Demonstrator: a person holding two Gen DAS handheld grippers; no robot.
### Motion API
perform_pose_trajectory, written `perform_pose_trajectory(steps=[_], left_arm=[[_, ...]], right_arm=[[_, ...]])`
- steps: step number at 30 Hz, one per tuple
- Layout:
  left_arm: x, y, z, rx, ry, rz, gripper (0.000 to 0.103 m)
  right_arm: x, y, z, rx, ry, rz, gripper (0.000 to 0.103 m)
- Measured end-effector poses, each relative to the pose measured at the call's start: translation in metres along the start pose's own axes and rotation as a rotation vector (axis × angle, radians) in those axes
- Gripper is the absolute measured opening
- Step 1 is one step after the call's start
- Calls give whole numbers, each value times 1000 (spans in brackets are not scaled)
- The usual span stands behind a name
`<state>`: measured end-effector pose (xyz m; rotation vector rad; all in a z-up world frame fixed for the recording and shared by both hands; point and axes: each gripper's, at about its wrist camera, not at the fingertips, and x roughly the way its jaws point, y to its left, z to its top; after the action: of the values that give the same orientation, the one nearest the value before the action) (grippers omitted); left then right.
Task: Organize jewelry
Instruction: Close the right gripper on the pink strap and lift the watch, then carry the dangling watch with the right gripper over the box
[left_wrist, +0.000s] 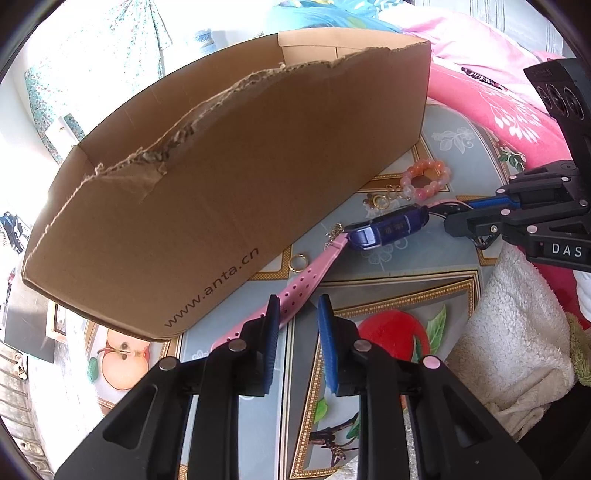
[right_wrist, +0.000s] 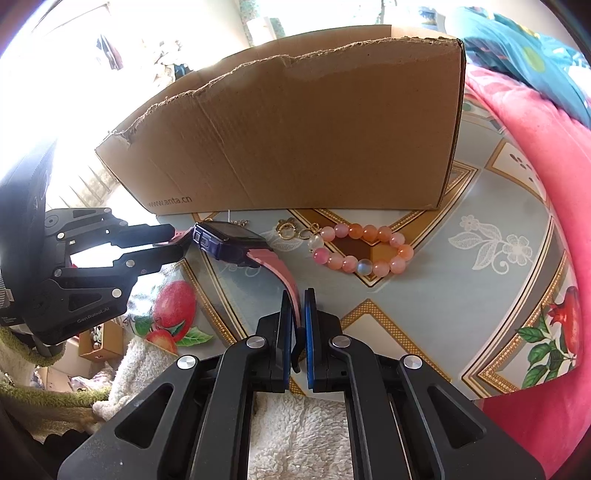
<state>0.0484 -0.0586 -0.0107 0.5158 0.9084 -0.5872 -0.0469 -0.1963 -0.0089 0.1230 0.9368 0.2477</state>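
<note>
1. The right gripper (right_wrist: 296, 321) is closed on one pink strap of the watch (right_wrist: 231, 240); its blue pads pinch the band near its end.
2. The left gripper (left_wrist: 297, 314) stands partly open. The other pink strap (left_wrist: 295, 291) runs against its left-hand pad, but the pads do not clamp it.
3. The watch is stretched between the two grippers, just in front of the cardboard box (left_wrist: 229, 177), above the fruit-patterned tablecloth (left_wrist: 443, 266).
4. It should handle as a stiff, fairly heavy case on soft, floppy rubber bands; held by one strap, the case will likely dangle and swing. Gripping close to the case looks steadier.
5. The bead bracelet (right_wrist: 362, 249), a gold ring (left_wrist: 297, 262) and small gold pieces (right_wrist: 286, 229) lie on the cloth beside the box, light and prone to rolling or slipping.
</note>
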Motion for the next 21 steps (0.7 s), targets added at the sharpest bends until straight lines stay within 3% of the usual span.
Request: perform_pose_trajectory(steps=[7,12,21], left_arm=[[5,1,1,-13,-14,3,20],[-7,1,-3,17,-67,37,6],[-46,-5,4,-2,-167,9,3]], right_arm=[[3,2,-2,1,-4,-2,4],[1,7,-5,-7,-31,-30,4],[-31,20,-3,-32,-128,-89,4]])
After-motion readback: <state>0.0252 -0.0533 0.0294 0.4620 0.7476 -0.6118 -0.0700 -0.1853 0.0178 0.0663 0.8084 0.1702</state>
